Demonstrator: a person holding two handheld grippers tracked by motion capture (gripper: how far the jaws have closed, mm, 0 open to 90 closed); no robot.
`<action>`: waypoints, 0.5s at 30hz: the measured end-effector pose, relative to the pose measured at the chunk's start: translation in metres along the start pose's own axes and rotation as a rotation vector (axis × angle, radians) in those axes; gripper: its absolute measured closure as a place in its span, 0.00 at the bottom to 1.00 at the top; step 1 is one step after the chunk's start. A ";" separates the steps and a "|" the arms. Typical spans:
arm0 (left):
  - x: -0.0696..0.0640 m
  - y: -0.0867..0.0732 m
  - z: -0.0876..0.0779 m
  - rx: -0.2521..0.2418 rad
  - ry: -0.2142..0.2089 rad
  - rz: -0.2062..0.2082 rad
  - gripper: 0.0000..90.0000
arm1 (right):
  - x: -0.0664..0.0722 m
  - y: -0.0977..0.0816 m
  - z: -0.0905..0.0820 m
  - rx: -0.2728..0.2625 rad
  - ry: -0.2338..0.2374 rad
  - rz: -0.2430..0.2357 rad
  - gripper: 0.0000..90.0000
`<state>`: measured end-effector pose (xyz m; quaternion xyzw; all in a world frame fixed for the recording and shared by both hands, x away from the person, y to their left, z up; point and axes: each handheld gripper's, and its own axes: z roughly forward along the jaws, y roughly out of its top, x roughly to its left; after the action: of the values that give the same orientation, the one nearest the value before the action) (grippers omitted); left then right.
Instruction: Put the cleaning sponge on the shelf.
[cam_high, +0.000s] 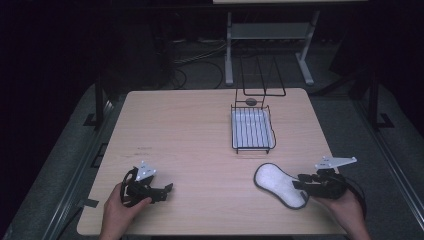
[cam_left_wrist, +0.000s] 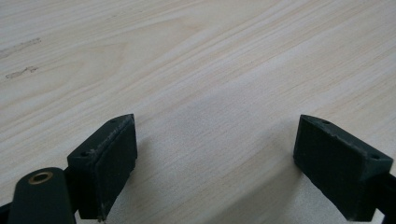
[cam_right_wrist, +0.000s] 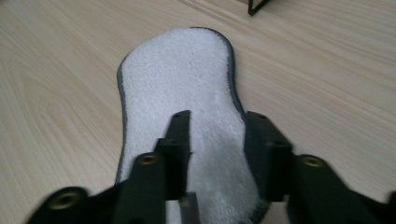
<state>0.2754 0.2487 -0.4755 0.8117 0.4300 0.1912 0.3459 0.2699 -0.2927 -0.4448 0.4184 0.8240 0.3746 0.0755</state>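
Near the table's (cam_high: 190, 125) front right corner, your right gripper (cam_high: 301, 181) is hovering over the white pad (cam_high: 277, 184); its own view is showing its jaws parted above the pad (cam_right_wrist: 182, 93), gripping nothing. Your left gripper (cam_high: 167, 189) is resting near the front left corner, jaws wide apart over bare wood.

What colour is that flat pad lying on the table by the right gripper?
The pad is fluffy white with a thin dark grey edge, clearest in the right gripper view.
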 end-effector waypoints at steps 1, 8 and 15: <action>0.000 0.000 0.000 0.000 0.000 0.000 0.14 | 0.003 0.003 0.004 0.014 0.000 -0.003 0.43; 0.000 0.000 0.000 0.000 0.000 0.000 0.14 | 0.009 0.015 0.014 0.026 -0.017 -0.027 0.21; 0.000 0.000 0.000 0.000 0.000 0.000 0.14 | 0.014 0.023 0.028 0.052 -0.024 -0.064 0.17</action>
<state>0.2754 0.2487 -0.4754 0.8119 0.4299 0.1912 0.3457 0.2879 -0.2583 -0.4462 0.3982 0.8453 0.3455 0.0867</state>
